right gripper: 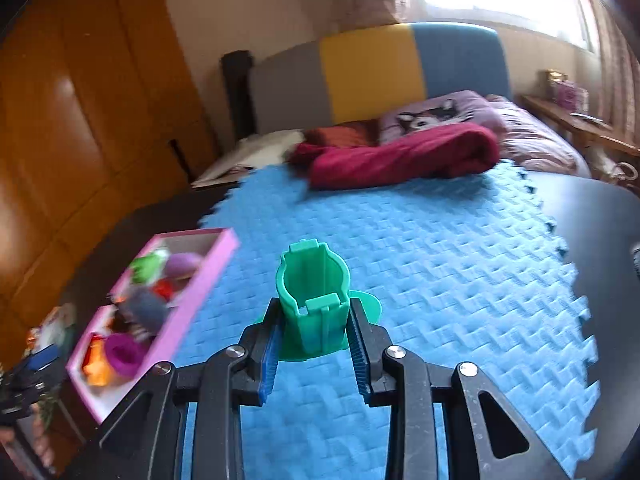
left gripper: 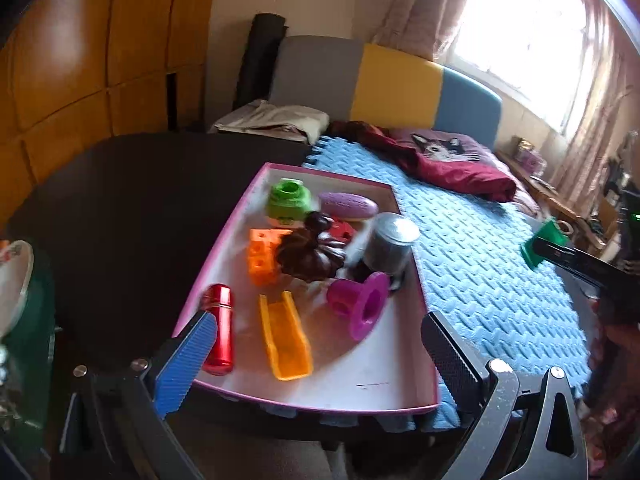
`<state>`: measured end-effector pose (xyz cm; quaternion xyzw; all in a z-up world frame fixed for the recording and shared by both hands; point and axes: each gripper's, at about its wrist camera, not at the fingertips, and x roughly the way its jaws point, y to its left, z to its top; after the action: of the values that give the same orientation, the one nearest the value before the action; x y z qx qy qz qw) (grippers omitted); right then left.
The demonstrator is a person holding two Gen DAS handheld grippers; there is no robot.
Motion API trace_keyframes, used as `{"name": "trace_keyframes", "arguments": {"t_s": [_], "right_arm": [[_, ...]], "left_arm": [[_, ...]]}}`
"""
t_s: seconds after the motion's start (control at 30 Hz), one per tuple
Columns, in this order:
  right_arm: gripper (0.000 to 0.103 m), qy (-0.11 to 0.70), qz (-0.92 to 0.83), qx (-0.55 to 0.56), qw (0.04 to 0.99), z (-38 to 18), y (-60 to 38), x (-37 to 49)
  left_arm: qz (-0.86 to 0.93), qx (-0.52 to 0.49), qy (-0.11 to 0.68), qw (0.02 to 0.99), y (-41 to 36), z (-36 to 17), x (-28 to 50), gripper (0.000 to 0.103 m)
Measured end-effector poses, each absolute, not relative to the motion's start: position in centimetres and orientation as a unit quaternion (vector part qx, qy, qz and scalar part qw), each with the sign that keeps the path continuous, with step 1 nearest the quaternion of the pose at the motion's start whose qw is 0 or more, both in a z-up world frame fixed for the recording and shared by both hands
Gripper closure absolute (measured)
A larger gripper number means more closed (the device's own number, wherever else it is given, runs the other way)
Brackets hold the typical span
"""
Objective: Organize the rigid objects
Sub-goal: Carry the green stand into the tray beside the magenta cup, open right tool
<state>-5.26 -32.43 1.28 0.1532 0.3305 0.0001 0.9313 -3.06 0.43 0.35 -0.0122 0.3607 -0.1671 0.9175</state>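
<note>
A dark tabletop (right gripper: 600, 240) is seen carrying a blue foam mat (right gripper: 440, 260) of interlocking tiles, with a bed behind it. At the mat's left edge lies one pink tray (left gripper: 224, 236), white inside.

In the left wrist view its contents are laid out plainly — one green cup-like piece (left gripper: 289, 200), one purple oval (left gripper: 348, 206), one orange holed block (left gripper: 262, 256), one dark brown ribbed piece (left gripper: 310, 254), one grey metal can (left gripper: 390, 242), one magenta flanged cylinder (left gripper: 360, 300), one orange trough (left gripper: 285, 338) and one red bottle (left gripper: 218, 328). In the right wrist view the same tray is blurred and only partly legible.

The left gripper (left gripper: 316, 344) is held wide over the tray's near end, with nothing between its pads.

The green holder (right gripper: 314, 300) — a slotted open cylinder on a flat round base — is clamped at its sides by the right gripper (right gripper: 314, 320) above the mat's middle. From the left wrist view only a green corner of it is shown, at the far right.
</note>
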Motion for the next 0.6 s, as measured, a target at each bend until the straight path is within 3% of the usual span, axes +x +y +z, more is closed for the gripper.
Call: {"name": "trace_keyframes", "arguments": {"t_s": [0.6], "right_arm": [[0.073,0.398,0.156,0.098,0.899,-0.5,-13.9,-4.8]], "left_arm": [[-0.026,-0.032,0.377,0.925,6.3,0.7,-2.5,0.0]]}}
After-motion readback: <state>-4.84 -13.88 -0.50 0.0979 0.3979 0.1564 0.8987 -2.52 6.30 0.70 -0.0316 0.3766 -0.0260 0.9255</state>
